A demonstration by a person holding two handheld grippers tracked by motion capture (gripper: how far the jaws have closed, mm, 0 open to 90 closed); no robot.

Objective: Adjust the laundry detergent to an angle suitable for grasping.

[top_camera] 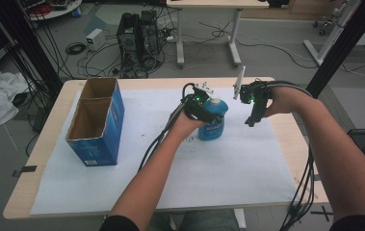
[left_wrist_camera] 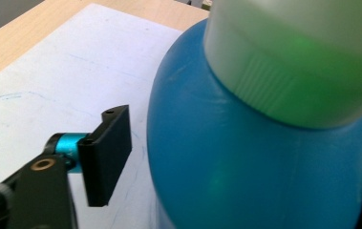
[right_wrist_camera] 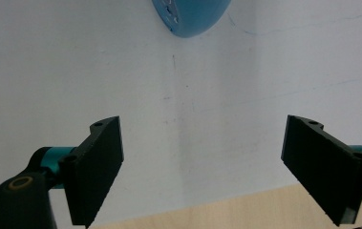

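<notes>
On the left of the white mat [top_camera: 136, 144] we see an open blue carton [top_camera: 96, 122]. Mid-table, our left forearm reaches forward, the left gripper [top_camera: 200, 107] around the upright blue bottle [top_camera: 214, 120], one pad not quite touching. To its right, our right gripper [top_camera: 253, 108] points downward, jaws spread, empty.

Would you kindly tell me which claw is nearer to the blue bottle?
Left. The left claw straddles the blue bottle just under its cap; the right claw hovers open beside it, apart.
</notes>
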